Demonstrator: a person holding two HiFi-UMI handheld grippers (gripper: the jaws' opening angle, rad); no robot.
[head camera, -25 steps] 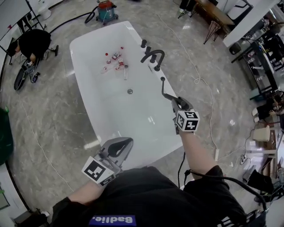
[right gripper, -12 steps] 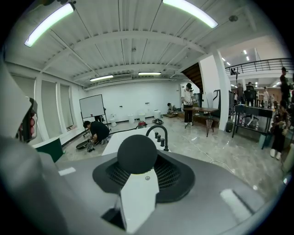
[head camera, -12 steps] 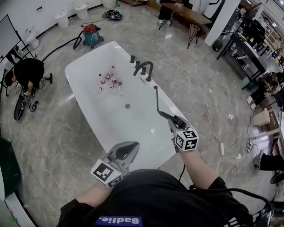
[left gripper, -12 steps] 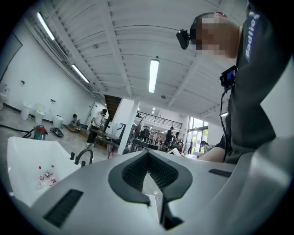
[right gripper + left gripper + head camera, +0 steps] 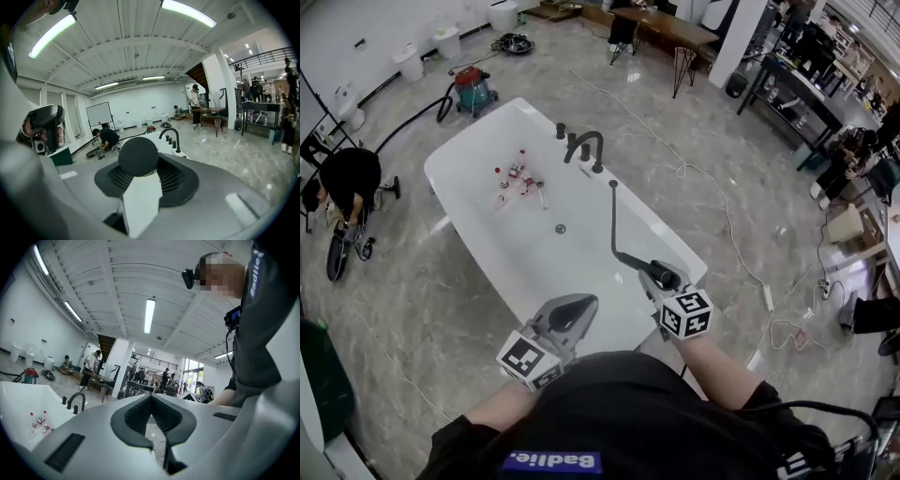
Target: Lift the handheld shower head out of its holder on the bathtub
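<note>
black stick-shaped shower head (image 5: 639,264) is clenched in right tongs (image 5: 657,278), pointed far-left over white bathtub (image 5: 516,234); left tongs (image 5: 581,305) closed, empty.

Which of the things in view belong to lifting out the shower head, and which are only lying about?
Belonging to the job: black handheld shower head, its black hose, right hand-held gripper clamped on it, white oval bathtub.
Lying about: small red-and-white bottles in the tub, red-topped vacuum cleaner, white floor cable.
</note>
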